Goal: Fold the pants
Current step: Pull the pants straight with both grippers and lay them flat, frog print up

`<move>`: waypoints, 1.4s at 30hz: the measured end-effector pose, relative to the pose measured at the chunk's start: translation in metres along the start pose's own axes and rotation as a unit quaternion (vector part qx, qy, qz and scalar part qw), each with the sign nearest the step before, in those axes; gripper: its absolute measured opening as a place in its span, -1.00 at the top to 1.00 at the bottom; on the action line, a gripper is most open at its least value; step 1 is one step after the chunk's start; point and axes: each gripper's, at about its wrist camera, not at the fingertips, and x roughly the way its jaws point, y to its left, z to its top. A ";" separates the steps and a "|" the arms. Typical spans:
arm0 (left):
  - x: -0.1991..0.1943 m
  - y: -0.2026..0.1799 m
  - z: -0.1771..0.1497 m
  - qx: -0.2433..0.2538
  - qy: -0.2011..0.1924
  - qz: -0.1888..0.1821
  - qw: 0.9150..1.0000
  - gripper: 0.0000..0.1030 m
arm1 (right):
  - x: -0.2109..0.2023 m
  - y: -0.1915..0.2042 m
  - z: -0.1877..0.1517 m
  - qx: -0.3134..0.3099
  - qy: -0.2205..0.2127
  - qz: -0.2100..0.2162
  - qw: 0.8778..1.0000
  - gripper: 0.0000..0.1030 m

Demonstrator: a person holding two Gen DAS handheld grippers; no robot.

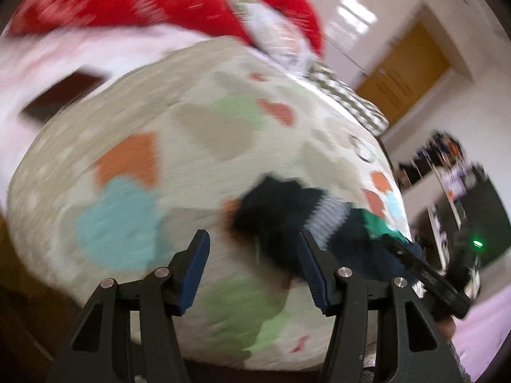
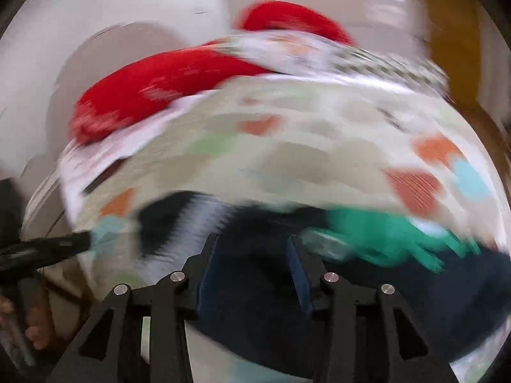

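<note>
1. Your largest surface is the cream patterned bedspread with its orange, teal and green patches; it fills the middle of both blurred views.
2. Behind it, in the upper left of the left wrist view, lies a red pillow, and a second red cushion sits at top centre beside a checkered cloth.
3. The dark navy pants, with a pale striped band and a green patch, lie on the bedspread; they fill the lower middle of the right wrist view and the lower right of the left wrist view.
4. Your right tool has its jaws apart, with the navy fabric showing between and behind them; the blur hides whether they touch it.
5. Your left tool is spread wide over the bedspread, just left of the pants' edge, gripping nothing.
</note>
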 end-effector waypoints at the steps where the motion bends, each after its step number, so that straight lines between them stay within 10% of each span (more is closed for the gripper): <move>1: 0.005 -0.016 0.004 0.017 0.002 -0.007 1.000 -0.09 | -0.001 -0.030 -0.005 0.047 0.003 -0.011 0.999 0.09; 5: 0.040 -0.077 0.019 0.085 0.000 -0.028 0.996 -0.16 | -0.015 -0.088 -0.015 0.141 -0.021 0.000 0.990 0.09; 9: 0.098 -0.089 0.023 0.120 0.004 0.073 0.990 -0.16 | -0.019 -0.110 -0.020 0.158 -0.020 -0.001 0.987 0.09; 11: 0.120 -0.078 0.020 0.115 0.024 0.096 0.988 -0.13 | -0.021 -0.136 -0.029 0.169 -0.015 -0.071 0.983 0.13; 14: 0.126 -0.074 0.014 0.136 0.010 0.126 0.982 -0.07 | -0.036 -0.195 -0.052 0.250 -0.028 -0.055 0.966 1.00; 26: 0.123 -0.073 0.005 0.145 -0.016 0.130 0.981 -0.07 | -0.106 -0.239 -0.070 0.325 -0.107 -0.079 0.936 0.96; 32: 0.095 -0.088 0.012 0.119 -0.007 0.120 0.986 -0.13 | -0.145 -0.255 -0.083 0.361 -0.144 -0.092 0.917 0.49; 42: 0.077 -0.130 -0.023 0.139 0.022 0.093 0.986 -0.41 | -0.137 -0.188 -0.063 0.224 -0.139 -0.093 0.960 0.10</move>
